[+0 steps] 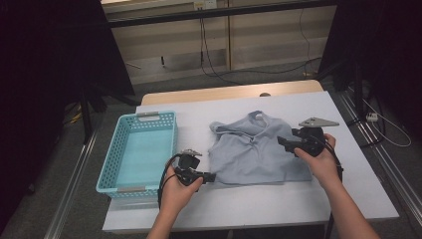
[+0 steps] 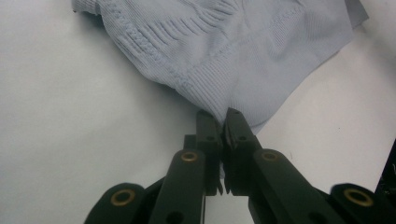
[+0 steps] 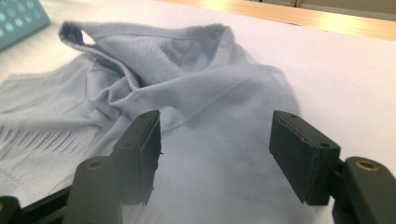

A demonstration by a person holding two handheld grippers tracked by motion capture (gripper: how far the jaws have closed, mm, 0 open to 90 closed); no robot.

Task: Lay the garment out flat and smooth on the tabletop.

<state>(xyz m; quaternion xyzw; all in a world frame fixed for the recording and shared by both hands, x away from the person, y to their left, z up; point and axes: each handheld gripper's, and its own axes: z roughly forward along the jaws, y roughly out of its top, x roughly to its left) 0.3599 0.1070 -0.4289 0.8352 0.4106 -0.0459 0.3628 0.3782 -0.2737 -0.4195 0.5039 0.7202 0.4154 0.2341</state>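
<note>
Left gripper (image 1: 211,176) pinches the hem, right gripper (image 1: 284,143) hangs spread

Near edge: jaws clamped on the pale blue ribbed knit top (image 1: 256,149), lying mid-table on white cloth; beyond, right jaws gape above its right side, turquoise perforated plastic basket (image 1: 119,153) far left.

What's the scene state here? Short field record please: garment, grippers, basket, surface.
garment: pale blue knit top, lying partly folded and rumpled on the table
left gripper: shut on the top's hem corner, at the garment's near-left edge
right gripper: open, jaws apart above the top's right side, no fabric between the pads
basket: light blue perforated basket, left of the top, nothing visible inside
surface: white table cover over a wooden table
</note>
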